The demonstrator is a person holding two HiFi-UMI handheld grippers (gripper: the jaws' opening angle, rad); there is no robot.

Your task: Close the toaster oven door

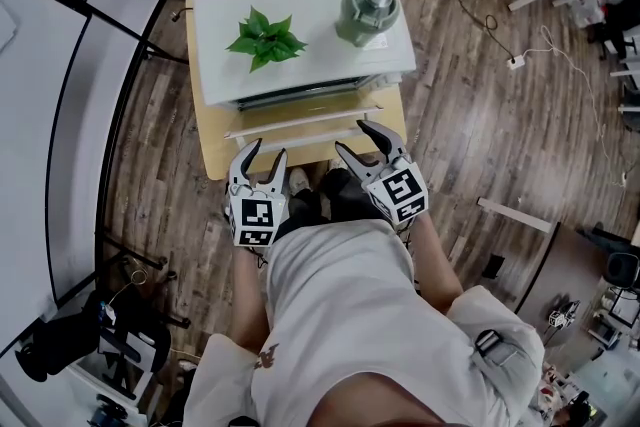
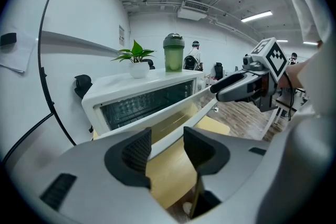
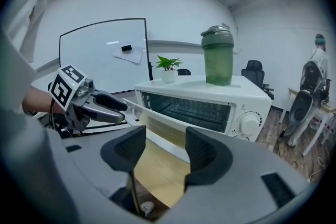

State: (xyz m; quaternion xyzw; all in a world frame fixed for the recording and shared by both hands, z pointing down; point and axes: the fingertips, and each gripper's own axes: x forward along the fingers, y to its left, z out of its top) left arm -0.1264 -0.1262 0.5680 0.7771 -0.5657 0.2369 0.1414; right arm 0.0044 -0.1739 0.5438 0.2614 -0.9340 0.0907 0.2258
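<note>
I'm looking down on a small wooden worktop (image 1: 212, 155) standing on a plank floor (image 1: 470, 115). A whiteboard (image 3: 102, 50) runs along my left, and office chairs (image 3: 254, 71) and cables lie further off. The white toaster oven (image 1: 300, 10) takes up most of the worktop. A potted plant (image 1: 265, 40) and a green shaker bottle (image 1: 368, 12) stand on its roof.

Both arms are held low and close to my body, side by side, and they point forward at the oven's front. The left claw (image 1: 265, 155) has its jaws only narrowly apart, with nothing pinched between the pads. The right claw (image 1: 350, 135) has its jaws open a bit wider and is also empty. It sits slightly further forward than the left.

The oven door (image 2: 173, 107) is open, tilted out and down toward me, with the wire rack showing behind it. Its free edge runs across just ahead of both claws. The left tips are just short of that edge and the right tips are right at it, though I can't tell whether they touch.
</note>
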